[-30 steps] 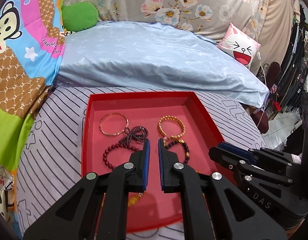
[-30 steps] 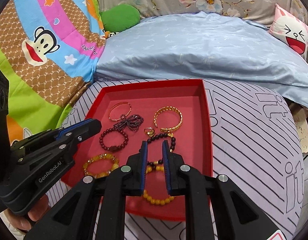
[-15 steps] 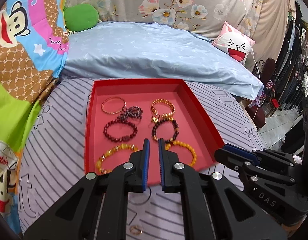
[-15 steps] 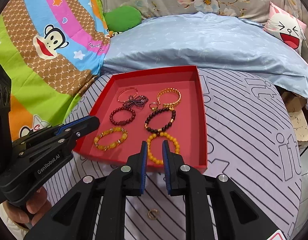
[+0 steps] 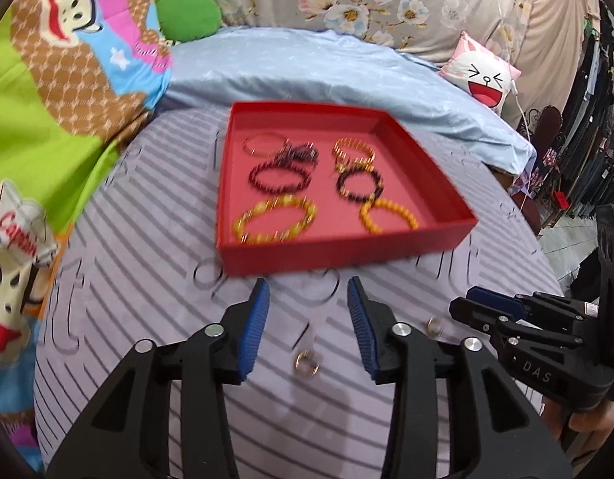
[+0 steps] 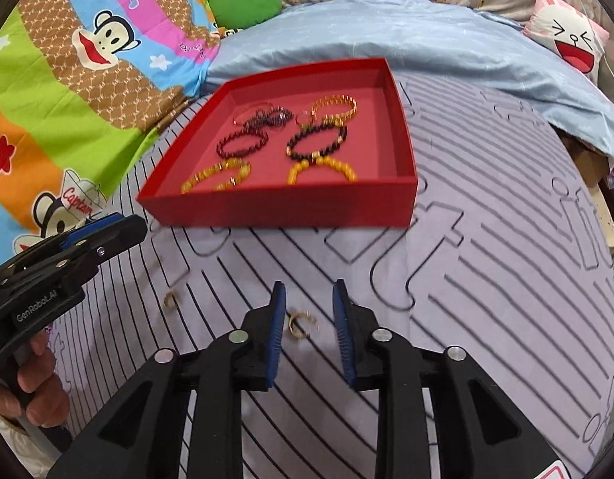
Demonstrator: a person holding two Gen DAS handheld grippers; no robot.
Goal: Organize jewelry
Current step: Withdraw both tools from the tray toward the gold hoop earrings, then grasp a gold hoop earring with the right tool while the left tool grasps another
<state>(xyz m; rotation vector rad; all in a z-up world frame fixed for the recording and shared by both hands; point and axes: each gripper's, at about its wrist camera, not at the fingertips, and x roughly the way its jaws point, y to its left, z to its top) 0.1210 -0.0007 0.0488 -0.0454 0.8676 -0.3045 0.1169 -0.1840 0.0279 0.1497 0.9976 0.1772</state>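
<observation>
A red tray on the striped purple cushion holds several bracelets: yellow bead ones, dark red and black bead ones, and gold bangles. Two small gold rings lie on the cushion in front of the tray. My left gripper is open, with one ring between its fingers. My right gripper is open around the other ring. The first ring also shows at the left in the right wrist view, the second in the left wrist view.
A light blue pillow lies behind the tray. A cartoon monkey blanket covers the left side. A pink cat cushion sits at the right. The cushion edge drops off at the right.
Both grippers have pulled back from over the tray to the cushion in front of it and opened. The two gold rings have come into view between their fingers.
</observation>
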